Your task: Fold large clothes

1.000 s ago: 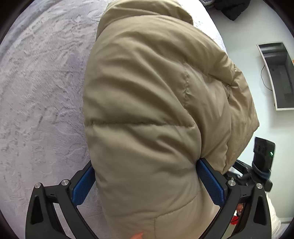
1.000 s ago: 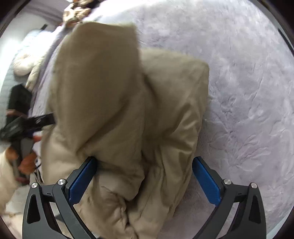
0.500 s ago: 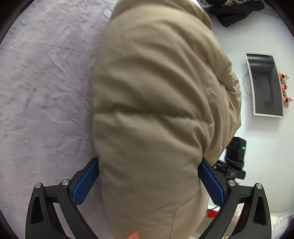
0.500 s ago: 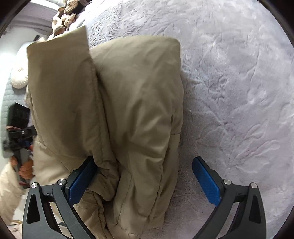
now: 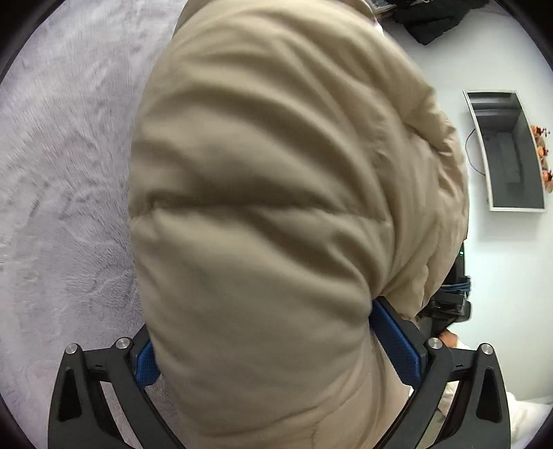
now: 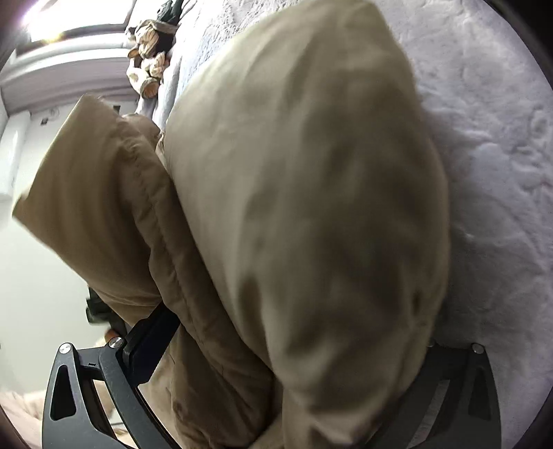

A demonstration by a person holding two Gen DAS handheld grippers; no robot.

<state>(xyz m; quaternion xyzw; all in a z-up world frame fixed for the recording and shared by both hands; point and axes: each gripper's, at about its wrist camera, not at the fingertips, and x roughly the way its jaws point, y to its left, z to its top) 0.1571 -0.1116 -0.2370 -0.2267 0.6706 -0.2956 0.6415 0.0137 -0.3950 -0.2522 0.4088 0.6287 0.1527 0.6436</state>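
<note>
Left hand-held gripper (image 5: 269, 342): jaws wide but just narrowed a little, with a thick fold of the beige padded jacket (image 5: 276, 193) between them; both blue pads (image 5: 397, 342) press into the bulging fabric, so it reads as a wide grip on the jacket. Right hand-held gripper (image 6: 287, 345): its left finger (image 6: 148, 342) is visible, dark, lying against the jacket's stitched edge; the right finger is almost wholly buried under the fabric, only its black frame showing at the lower right. The jacket fills the gap and spills over it; whether these jaws clamp the cloth or merely stand around it cannot be told. Jacket position: bunched up directly ahead of both grippers, filling the centre of each wrist view, over a pale grey fleecy blanket (image 5: 65, 172). In the right view a flat flap (image 6: 90, 207) of the jacket juts out to the left of the main bulk, past the blanket's edge. Edges and room: in the left view bare blanket lies open to the left of the jacket; to the right the blanket ends and pale floor follows, with a grey tray-like box (image 5: 508, 152) and a dark garment (image 5: 435, 20) at the top. In the right view open blanket lies to the right; brown-and-cream items (image 6: 148, 65) sit at the far upper edge. Both views are motion-blurred.
</note>
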